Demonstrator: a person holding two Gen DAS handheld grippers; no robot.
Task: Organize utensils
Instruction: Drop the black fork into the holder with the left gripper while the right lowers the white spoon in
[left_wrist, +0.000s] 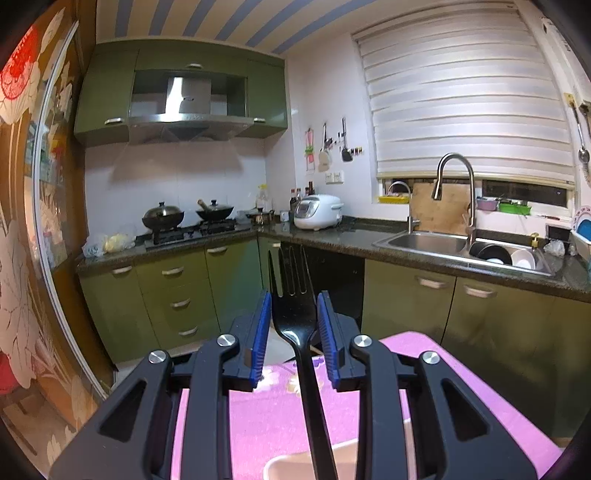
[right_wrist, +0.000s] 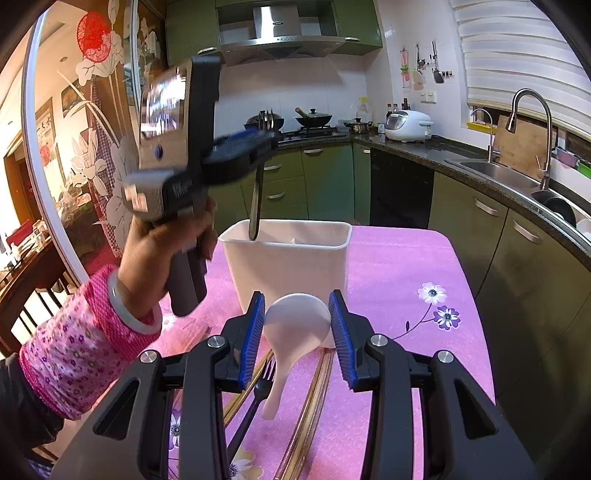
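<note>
Left gripper (left_wrist: 293, 325) clamping one black fork (left_wrist: 291, 295) over one white container (right_wrist: 286, 254); right gripper (right_wrist: 297, 325) squeezing one white spoon (right_wrist: 295, 321); second fork (right_wrist: 263, 384) on table (right_wrist: 399, 266).

No legible text; left gripper (right_wrist: 258, 142) label and hood logo blurred

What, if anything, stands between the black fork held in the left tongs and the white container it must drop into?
Nothing visible. In the right wrist view, the black fork hangs handle-down from the left tongs, its tip already at the white container's open rim, with no object between.
</note>
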